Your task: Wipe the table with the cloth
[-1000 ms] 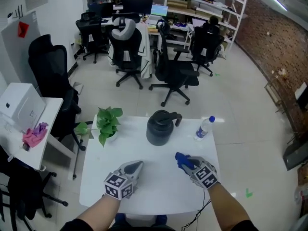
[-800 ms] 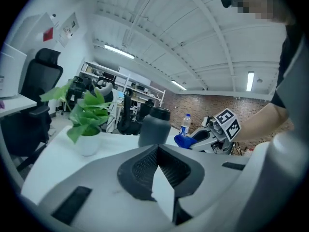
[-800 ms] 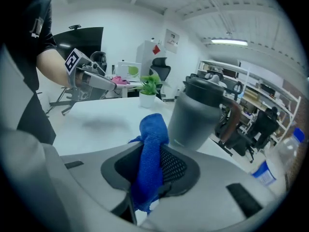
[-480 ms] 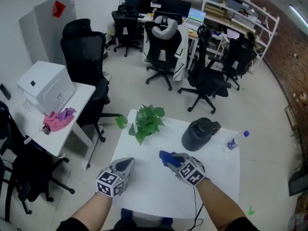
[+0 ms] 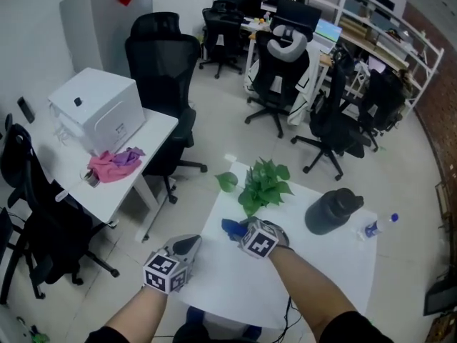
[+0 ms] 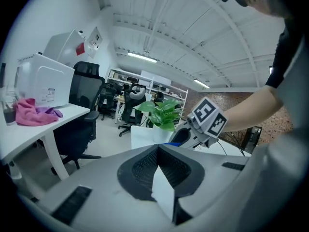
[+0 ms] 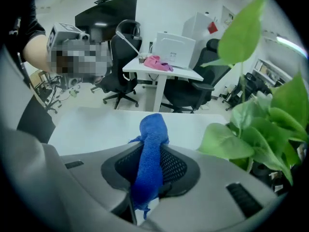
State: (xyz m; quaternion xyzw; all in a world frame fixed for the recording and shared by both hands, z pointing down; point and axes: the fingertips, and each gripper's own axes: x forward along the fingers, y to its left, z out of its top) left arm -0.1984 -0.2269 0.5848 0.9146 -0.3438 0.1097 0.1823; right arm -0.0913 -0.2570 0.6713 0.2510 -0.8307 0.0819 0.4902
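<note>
A blue cloth (image 7: 151, 146) sticks up out of my right gripper (image 7: 147, 174), which is shut on it. In the head view this gripper (image 5: 240, 231) holds the cloth (image 5: 230, 228) low over the white table (image 5: 314, 274), near its left corner and just in front of the potted plant (image 5: 265, 184). My left gripper (image 5: 191, 245) hangs off the table's left edge, above the floor. Its jaws meet at the tips with nothing between them (image 6: 157, 148). The right gripper's marker cube (image 6: 208, 120) shows ahead of it.
A black jug (image 5: 333, 210) and a water bottle (image 5: 378, 226) stand on the table's right side. To the left is a white desk (image 5: 151, 138) with a white box (image 5: 100, 115) and a pink rag (image 5: 114, 164). Black office chairs (image 5: 163, 70) stand behind.
Both grippers have swept left across the table. The right one carried the blue cloth from near the bottle to the plant's corner. The left one has passed the table's left edge.
</note>
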